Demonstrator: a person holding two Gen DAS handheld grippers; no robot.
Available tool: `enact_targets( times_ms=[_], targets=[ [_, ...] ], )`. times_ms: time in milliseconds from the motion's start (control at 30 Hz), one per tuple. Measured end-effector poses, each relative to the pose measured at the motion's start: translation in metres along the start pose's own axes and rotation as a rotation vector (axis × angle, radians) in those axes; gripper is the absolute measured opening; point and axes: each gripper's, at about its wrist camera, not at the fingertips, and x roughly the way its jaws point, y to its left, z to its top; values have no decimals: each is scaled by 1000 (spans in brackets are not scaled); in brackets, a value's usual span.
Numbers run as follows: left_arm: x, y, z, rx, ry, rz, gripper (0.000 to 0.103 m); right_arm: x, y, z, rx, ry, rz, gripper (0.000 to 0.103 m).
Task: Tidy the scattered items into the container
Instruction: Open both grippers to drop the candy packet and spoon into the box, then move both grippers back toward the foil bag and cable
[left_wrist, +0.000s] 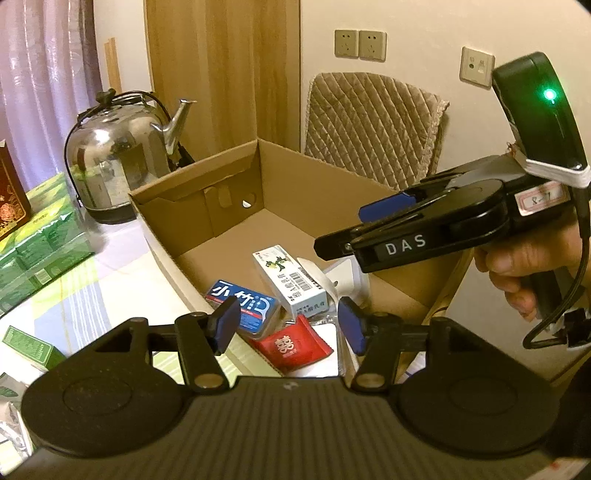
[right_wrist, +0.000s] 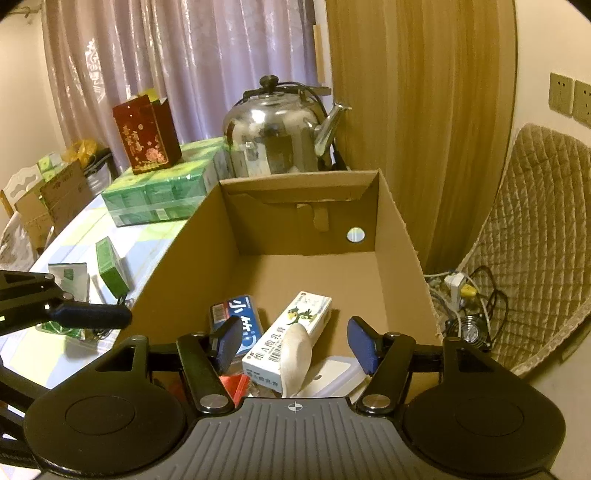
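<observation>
Cardboard box holds glossy cartons | L gripper agape | R gripper agape, empty

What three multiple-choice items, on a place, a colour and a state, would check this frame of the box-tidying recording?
1. Where is the blue floss case?
A. inside the cardboard box
B. on the kettle
C. on the chair

2. What colour is the small box out on the table?
A. red
B. green
C. white

3. How does the right gripper stand?
A. shut on a packet
B. open and empty
C. out of view

A: the case lies on the box floor. B: its sides are green. B: its pads stand apart with nothing between.
</observation>
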Motion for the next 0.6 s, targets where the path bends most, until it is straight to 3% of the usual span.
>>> enact_targets(
  times_ms=[367, 600],
  targets=[
    [-43, 15, -6, -34, -51, 38, 60, -35, 29, 19, -2, -71, -15, 75],
    [-82, 38, -27, -69, -62, 97, 63, -51, 81, 32, -68, -113, 35, 78]
  ],
)
